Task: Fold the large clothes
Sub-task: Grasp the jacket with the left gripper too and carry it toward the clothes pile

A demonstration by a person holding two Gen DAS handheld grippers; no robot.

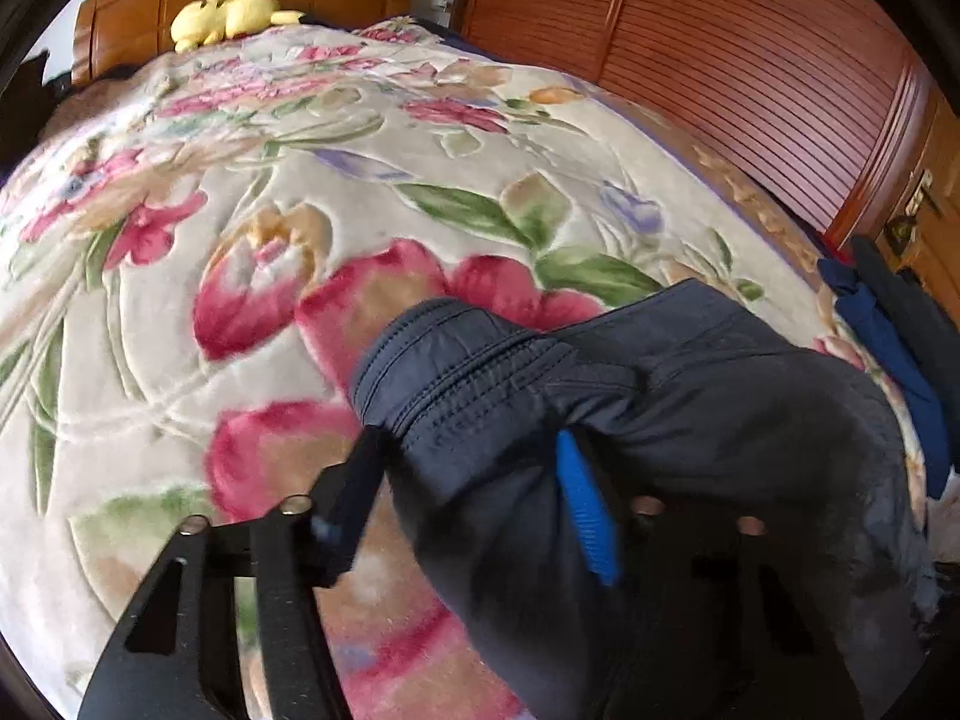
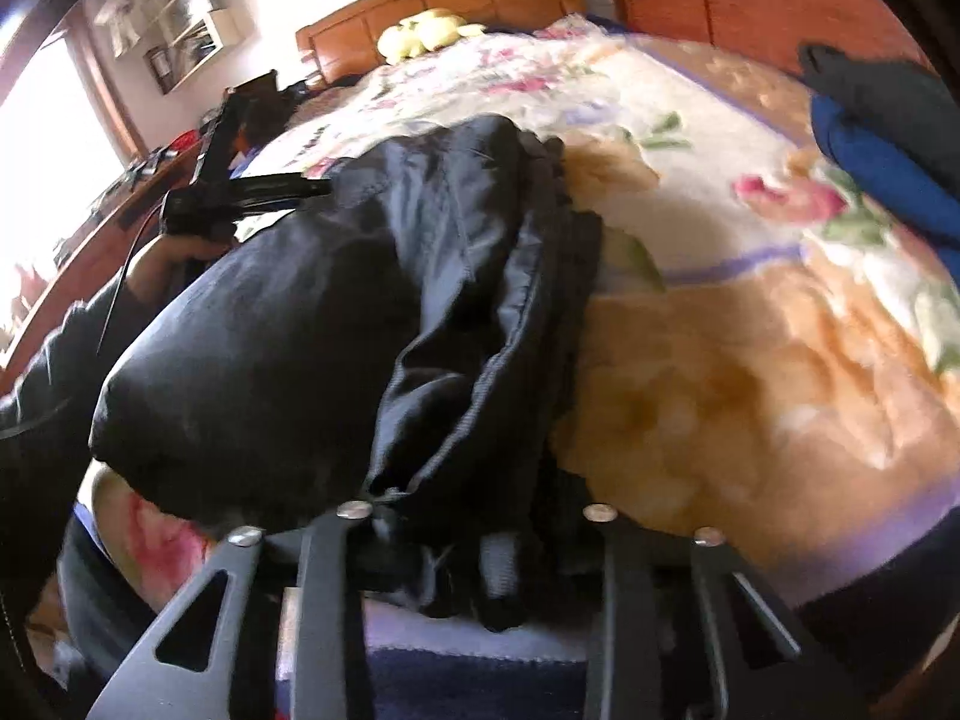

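The dark jacket [image 1: 630,396] lay bunched on the floral blanket [image 1: 252,252], below the yellow plush [image 1: 231,12]. Left tool [image 1: 474,480] clamped its stitched hem; right tool [image 2: 474,546] pinched its edge.

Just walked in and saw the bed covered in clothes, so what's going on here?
A person is folding a dark padded jacket on the flowered blanket, a handheld gripper in each hand. The left gripper grips one bunched end, and the right gripper seems to grip the other. A blue and black pile waits at the bed's edge.
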